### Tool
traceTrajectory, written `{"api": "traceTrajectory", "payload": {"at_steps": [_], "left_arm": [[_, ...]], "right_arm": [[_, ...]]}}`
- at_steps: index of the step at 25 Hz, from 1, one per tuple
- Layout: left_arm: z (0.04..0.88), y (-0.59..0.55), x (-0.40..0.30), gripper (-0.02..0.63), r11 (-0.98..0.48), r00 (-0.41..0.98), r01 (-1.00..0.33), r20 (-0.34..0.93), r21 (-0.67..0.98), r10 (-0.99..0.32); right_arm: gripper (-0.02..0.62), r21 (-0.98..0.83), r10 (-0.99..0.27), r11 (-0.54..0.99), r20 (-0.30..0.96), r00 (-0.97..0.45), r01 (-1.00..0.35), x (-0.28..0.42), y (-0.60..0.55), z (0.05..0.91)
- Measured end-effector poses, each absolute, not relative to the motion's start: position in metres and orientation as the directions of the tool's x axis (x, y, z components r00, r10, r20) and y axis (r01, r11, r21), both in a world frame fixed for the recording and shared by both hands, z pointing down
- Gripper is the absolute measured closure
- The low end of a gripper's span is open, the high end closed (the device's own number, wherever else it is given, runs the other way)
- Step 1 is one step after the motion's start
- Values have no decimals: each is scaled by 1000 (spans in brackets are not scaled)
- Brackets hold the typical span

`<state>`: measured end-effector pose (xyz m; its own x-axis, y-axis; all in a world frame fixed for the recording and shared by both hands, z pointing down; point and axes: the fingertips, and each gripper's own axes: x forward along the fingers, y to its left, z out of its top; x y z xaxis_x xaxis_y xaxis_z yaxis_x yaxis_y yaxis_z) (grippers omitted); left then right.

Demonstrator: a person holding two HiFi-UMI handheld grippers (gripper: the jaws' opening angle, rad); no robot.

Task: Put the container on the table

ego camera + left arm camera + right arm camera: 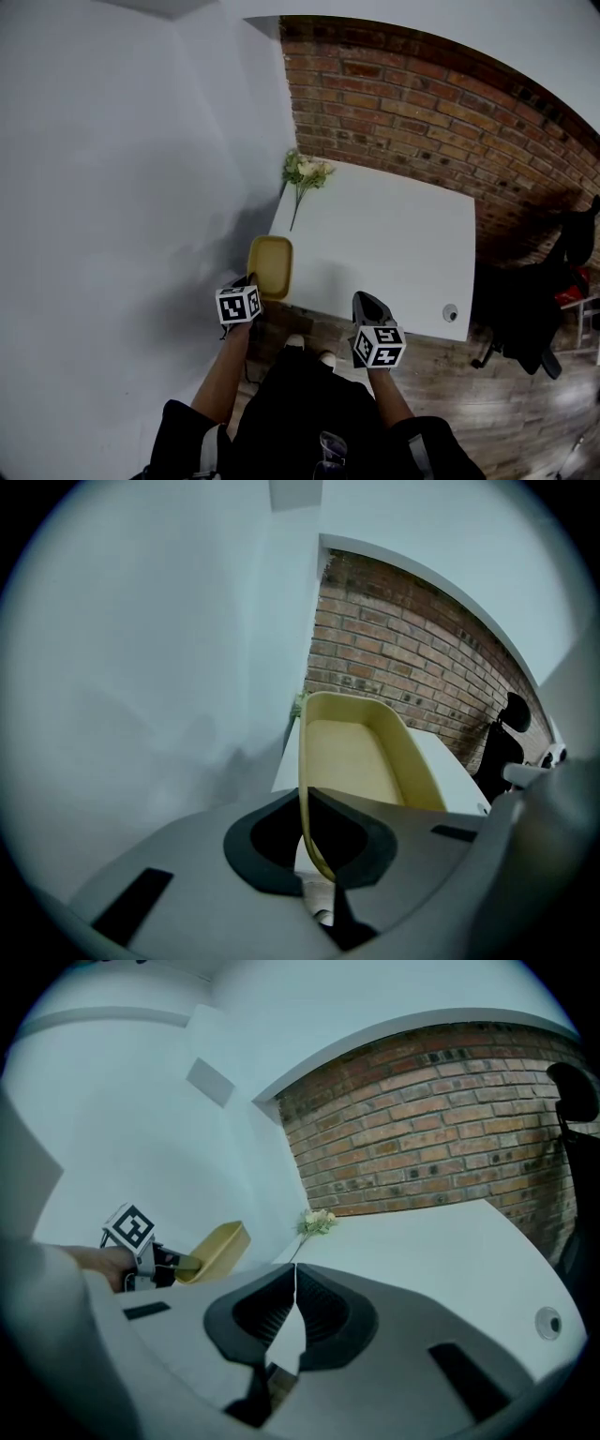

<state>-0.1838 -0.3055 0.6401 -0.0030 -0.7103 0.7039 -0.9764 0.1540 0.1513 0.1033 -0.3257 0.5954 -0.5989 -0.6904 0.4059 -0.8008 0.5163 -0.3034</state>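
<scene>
A shallow yellow container hangs at the near left corner of the white table, partly over its edge. My left gripper is shut on the container's near rim. In the left gripper view the rim runs pinched between the two jaws, and the empty tub stretches ahead. From the right gripper view the container looks tilted, raised beside the table. My right gripper hovers at the table's near edge; its jaws meet with nothing between them.
A small bunch of pale flowers lies at the table's far left corner. A small round object sits near the near right corner. A brick wall backs the table. A black chair stands to the right, on the wooden floor.
</scene>
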Motion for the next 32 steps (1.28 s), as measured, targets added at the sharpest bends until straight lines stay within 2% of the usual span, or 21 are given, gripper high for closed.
{"api": "traceTrajectory", "payload": {"at_steps": [16,32], "left_arm": [[669,-342,-210,591,92,54,-984,750,152,-660],[734,-349,-234,591,59,98,-985,808,162,-581]], "right_arm": [[572,-293,-676,494,462,-574,-818,54,-341,605],[572,-290,-658,467,517,-548,-835,5,-354,621]]}}
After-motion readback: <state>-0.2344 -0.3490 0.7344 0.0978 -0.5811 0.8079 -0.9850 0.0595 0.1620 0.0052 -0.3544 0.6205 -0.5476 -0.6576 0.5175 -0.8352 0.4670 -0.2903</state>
